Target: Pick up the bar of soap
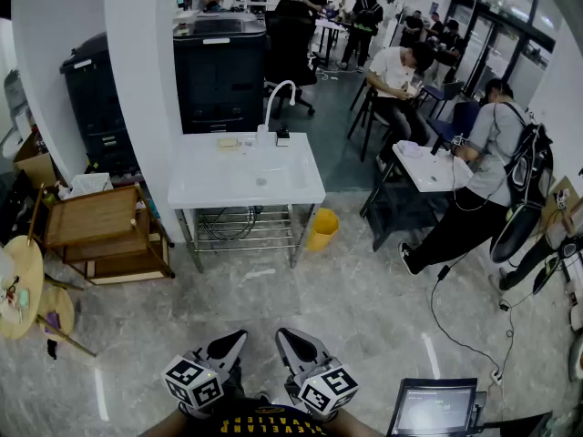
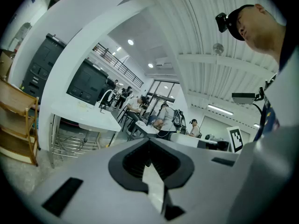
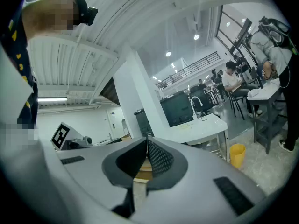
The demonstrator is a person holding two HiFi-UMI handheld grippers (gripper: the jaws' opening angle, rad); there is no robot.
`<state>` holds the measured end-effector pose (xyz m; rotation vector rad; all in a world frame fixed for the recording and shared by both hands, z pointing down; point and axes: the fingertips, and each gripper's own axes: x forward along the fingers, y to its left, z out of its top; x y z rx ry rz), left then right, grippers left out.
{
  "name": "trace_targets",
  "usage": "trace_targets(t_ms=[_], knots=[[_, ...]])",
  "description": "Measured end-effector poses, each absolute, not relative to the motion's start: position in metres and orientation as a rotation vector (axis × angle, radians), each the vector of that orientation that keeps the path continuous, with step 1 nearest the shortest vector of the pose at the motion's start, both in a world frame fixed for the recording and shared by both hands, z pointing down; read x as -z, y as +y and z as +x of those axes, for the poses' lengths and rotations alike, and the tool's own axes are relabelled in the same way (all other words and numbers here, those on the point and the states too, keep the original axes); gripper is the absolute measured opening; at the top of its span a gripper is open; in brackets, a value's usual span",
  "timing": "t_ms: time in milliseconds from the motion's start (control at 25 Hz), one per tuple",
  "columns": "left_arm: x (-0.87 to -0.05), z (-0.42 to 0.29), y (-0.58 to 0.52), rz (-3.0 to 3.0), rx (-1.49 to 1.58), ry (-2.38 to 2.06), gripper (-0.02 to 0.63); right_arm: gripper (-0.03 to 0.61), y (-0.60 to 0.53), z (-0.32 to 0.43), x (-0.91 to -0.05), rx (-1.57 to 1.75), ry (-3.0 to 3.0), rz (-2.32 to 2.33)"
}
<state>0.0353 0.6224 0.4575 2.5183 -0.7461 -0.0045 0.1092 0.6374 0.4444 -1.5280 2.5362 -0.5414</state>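
The bar of soap (image 1: 227,142) is lying on the sink table (image 1: 196,189), just left of the faucet (image 1: 276,98), while a bucket (image 1: 321,228) is standing on the floor at the table's right, a wooden rack (image 1: 96,230) is sitting at its left, and a copier (image 1: 219,66) is standing behind it.

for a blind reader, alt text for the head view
The left gripper and right gripper, shut and empty, sit low near the person, far from a white sink table. A yellowish soap lies left of its faucet; a yellow bin stands by the table.
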Motion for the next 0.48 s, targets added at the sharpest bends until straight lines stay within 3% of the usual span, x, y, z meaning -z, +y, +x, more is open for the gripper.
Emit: trace_targets(t_ms=[480], knots=[[-0.462,0.020,0.626,2.492,0.020,-0.767,0.012,0.020,0.638,0.092,-0.448,0.570,2.556,-1.507]])
